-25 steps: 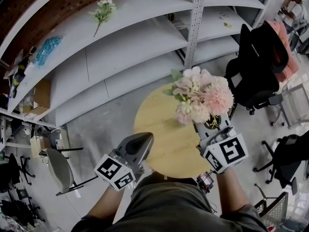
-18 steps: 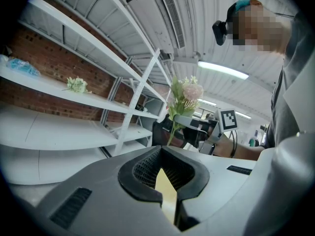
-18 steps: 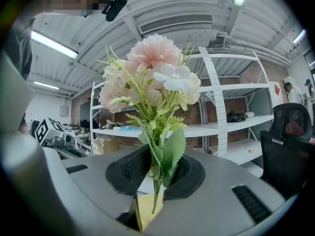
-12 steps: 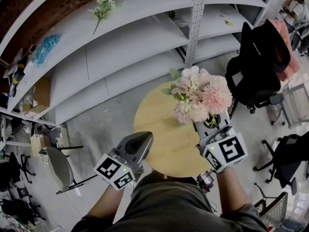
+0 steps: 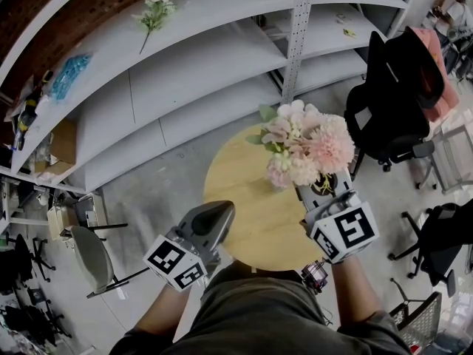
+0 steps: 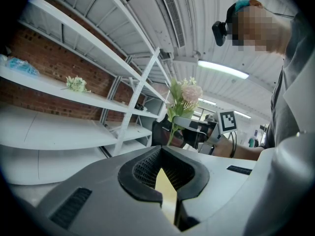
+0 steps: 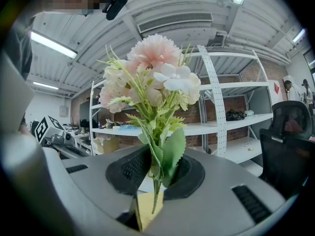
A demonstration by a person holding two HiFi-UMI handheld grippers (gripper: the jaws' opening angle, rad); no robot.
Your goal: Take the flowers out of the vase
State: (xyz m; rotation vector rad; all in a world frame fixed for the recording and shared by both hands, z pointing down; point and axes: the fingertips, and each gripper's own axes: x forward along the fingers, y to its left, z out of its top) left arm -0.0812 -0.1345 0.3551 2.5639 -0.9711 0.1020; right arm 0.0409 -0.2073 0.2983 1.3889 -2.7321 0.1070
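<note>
A bunch of pink and cream flowers [image 5: 307, 150] with green leaves stands upright over the far right side of the round wooden table [image 5: 244, 191]. My right gripper [image 5: 314, 191] is shut on its stems; in the right gripper view the flowers [image 7: 152, 77] rise from between the pads and a stem hangs below my right gripper [image 7: 156, 181]. From the left gripper view the flowers [image 6: 183, 96] show in the air. A dark thing with gold marks [image 5: 325, 186] sits by the jaws; I cannot tell if it is the vase. My left gripper [image 5: 220, 211] is shut and empty at the table's near edge.
White shelving [image 5: 222, 58] curves behind the table; a single flower sprig [image 5: 155, 13] and a blue bundle [image 5: 70, 76] lie on it. A black office chair [image 5: 392, 109] stands at the right and a grey chair [image 5: 89, 257] at the left on the floor.
</note>
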